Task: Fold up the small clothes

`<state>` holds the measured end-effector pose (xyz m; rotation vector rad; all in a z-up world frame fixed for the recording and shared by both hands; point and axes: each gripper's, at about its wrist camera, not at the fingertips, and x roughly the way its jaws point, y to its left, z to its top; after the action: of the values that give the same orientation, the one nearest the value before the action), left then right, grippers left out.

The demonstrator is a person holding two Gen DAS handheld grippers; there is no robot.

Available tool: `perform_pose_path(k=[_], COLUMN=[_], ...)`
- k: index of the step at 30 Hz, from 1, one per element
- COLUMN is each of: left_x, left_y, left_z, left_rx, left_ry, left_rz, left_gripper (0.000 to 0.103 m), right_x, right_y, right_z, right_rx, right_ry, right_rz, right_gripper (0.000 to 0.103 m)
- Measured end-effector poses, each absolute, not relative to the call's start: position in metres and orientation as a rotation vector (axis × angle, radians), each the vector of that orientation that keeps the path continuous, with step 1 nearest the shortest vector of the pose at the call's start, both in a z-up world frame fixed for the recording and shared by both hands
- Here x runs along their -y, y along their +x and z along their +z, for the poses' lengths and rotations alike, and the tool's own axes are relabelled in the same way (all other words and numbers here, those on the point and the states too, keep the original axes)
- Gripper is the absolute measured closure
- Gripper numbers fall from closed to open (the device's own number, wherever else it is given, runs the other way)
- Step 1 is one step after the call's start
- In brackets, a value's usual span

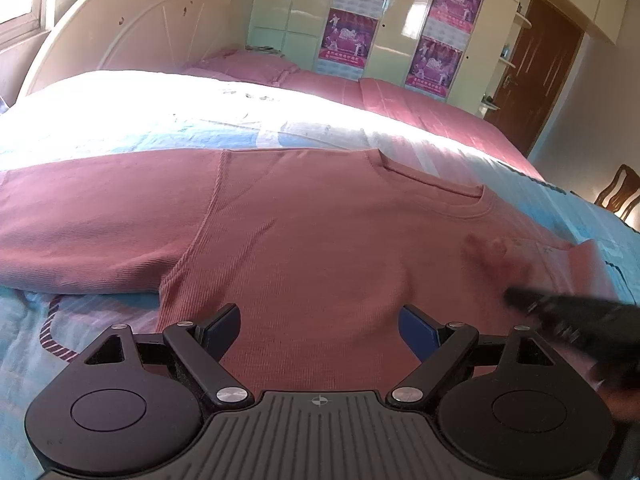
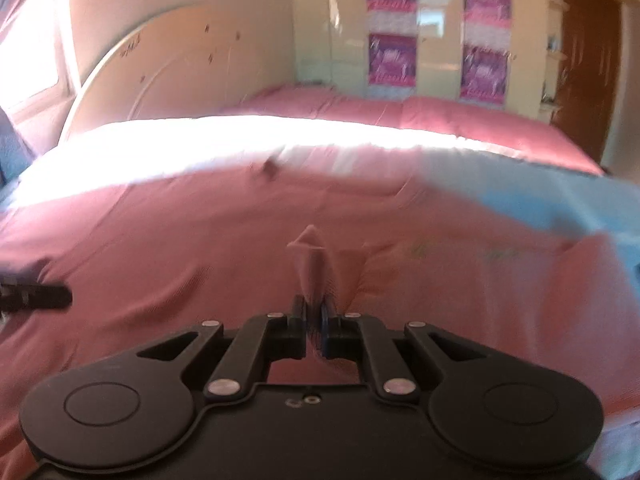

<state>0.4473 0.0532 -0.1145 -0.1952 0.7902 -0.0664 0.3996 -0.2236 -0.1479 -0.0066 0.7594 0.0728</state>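
Note:
A pink ribbed long-sleeved shirt (image 1: 300,232) lies spread flat on the bed, collar (image 1: 440,196) toward the right and one sleeve (image 1: 100,232) stretched out to the left. My left gripper (image 1: 320,320) hovers over the shirt's body, open, with nothing between its blue pads. In the right wrist view my right gripper (image 2: 316,320) is shut on a pinched ridge of the shirt's fabric (image 2: 312,264), which stands up between its fingers. The right gripper appears blurred at the right edge of the left wrist view (image 1: 560,312). The left gripper's finger (image 2: 36,296) shows at the left of the right wrist view.
The shirt rests on a light blue sheet (image 1: 600,232) over a bed with a cream headboard (image 1: 140,32) and pink bedding (image 1: 360,88) behind. A striped cloth (image 1: 52,336) lies at the near left. Wardrobes with posters (image 1: 400,20), a brown door (image 1: 540,60) and a wooden chair (image 1: 616,192) stand beyond.

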Motion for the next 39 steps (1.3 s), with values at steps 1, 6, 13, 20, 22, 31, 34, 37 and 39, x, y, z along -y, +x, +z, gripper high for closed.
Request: perform_pose_path(k=[1, 6, 13, 20, 22, 31, 34, 37, 39], left_x=[-0.052, -0.036, 0.043, 0.095, 0.099, 0.058, 0.032, 0.016, 0.014], left_y=[0.449, 0.46, 0.502, 0.538, 0.543, 0.517, 0.511, 0.51, 0.506], left_z=[-0.115, -0.115, -0.127, -0.148, -0.149, -0.101, -0.1, -0.114, -0.124], left_rx=[-0.792, -0.791, -0.832, -0.898, -0.877, -0.673, -0.665, -0.714, -0.736], left_ry=[-0.197, -0.209, -0.226, -0.216, -0.215, -0.208, -0.175, -0.181, -0.185], left_rz=[-0.072, -0.143, -0.323, -0.377, -0.373, -0.313, -0.27, -0.238, -0.22], left_gripper=[0.017, 0.017, 0.042, 0.084, 0.097, 0.097, 0.097, 0.097, 0.097], right_x=[0.221, 0.223, 0.296, 0.351, 0.364, 0.415, 0.416, 0.413, 0.409], right_y=[0.401, 0.384, 0.354, 0.315, 0.313, 0.305, 0.312, 0.316, 0.316], right_z=[-0.154, -0.142, -0.12, -0.112, -0.116, -0.115, -0.117, -0.121, -0.124], right_rx=[-0.786, -0.749, -0.719, -0.683, -0.668, -0.636, -0.639, -0.654, -0.665], right_ry=[0.002, 0.044, 0.138, 0.191, 0.216, 0.298, 0.299, 0.299, 0.302], right_rz=[0.086, 0.086, -0.114, -0.294, -0.346, -0.504, -0.485, -0.46, -0.442], right_gripper=[0.084, 0.067, 0.1, 0.1, 0.1, 0.1, 0.1, 0.099, 0.094])
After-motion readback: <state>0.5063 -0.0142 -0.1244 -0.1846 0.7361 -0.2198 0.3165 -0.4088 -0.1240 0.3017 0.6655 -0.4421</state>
